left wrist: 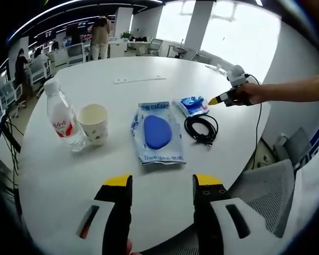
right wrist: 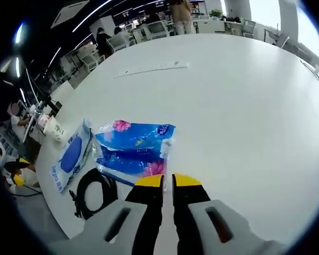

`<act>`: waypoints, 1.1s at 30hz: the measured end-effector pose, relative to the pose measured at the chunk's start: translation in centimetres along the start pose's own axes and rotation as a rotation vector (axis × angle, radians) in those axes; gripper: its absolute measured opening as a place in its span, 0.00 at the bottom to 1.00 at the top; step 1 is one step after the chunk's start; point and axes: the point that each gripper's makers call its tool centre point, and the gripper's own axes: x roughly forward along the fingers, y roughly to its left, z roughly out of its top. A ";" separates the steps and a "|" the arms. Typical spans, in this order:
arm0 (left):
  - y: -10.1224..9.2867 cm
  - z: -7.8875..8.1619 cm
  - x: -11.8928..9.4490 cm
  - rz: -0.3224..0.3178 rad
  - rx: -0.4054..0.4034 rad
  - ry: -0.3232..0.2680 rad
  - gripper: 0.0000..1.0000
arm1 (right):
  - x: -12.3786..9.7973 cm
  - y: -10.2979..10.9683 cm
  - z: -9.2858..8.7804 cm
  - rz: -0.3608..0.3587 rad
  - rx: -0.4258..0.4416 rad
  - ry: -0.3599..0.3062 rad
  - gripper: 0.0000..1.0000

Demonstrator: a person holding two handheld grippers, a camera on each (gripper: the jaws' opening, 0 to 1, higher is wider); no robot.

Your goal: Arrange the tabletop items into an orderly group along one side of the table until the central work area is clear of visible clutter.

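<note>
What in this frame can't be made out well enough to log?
- Right hand-held gripper: right gripper view; its tips meet the near edge of the blue tissue pack, and nothing shows whether they pinch it.
- Water bottle label: left gripper view, print too small to read.
- Coiled black cable: right gripper view, its near end cut off behind the gripper body.
- Paper cup: left gripper view, contents unclear.
</note>
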 end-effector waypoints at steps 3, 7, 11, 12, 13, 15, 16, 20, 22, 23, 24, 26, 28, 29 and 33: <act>0.0 -0.1 0.1 -0.001 -0.001 0.003 0.45 | 0.3 -0.3 0.2 0.000 -0.014 0.003 0.04; -0.2 -0.3 0.3 -0.006 -0.004 0.006 0.44 | 0.5 -0.1 0.3 0.012 -0.030 0.007 0.04; -0.3 -0.4 0.6 -0.014 -0.022 0.002 0.44 | 0.3 0.4 0.4 0.024 -0.050 0.009 0.06; -0.3 -0.5 0.7 -0.015 -0.028 0.001 0.44 | 0.3 0.5 0.5 0.027 -0.052 0.006 0.06; -0.3 -0.5 0.8 -0.015 -0.030 0.000 0.44 | 0.2 0.6 0.5 0.032 -0.055 0.002 0.06; -0.4 -0.7 1.1 -0.016 -0.036 0.002 0.44 | 0.2 0.9 0.7 0.040 -0.070 -0.002 0.07; -0.5 -0.9 1.3 -0.015 -0.033 0.007 0.44 | 0.2 1.0 0.7 0.043 -0.077 0.000 0.07; -0.7 -1.3 1.7 -0.023 -0.033 0.016 0.43 | 0.1 1.8 0.9 0.063 -0.122 0.000 0.07; -0.8 -1.4 1.9 -0.026 -0.033 0.018 0.43 | 0.3 1.8 1.1 0.069 -0.147 0.002 0.06; -0.9 -1.4 1.9 -0.028 -0.035 0.018 0.43 | 0.3 1.9 1.2 0.072 -0.154 0.003 0.07; -0.9 -1.4 2.0 -0.029 -0.036 0.017 0.43 | 0.3 2.0 1.3 0.076 -0.161 0.003 0.07; -0.9 -1.3 2.1 -0.030 -0.037 0.016 0.43 | 0.3 2.3 1.4 0.080 -0.171 0.003 0.07; -1.0 -1.2 2.3 -0.032 -0.038 0.015 0.43 | 0.4 2.4 1.7 0.091 -0.178 0.001 0.06; -1.0 -1.2 2.3 -0.033 -0.038 0.014 0.43 | 0.4 2.5 1.6 0.096 -0.180 0.001 0.05; -1.0 -1.0 2.6 -0.035 -0.038 0.013 0.42 | 0.8 3.2 1.7 0.121 -0.198 0.012 0.06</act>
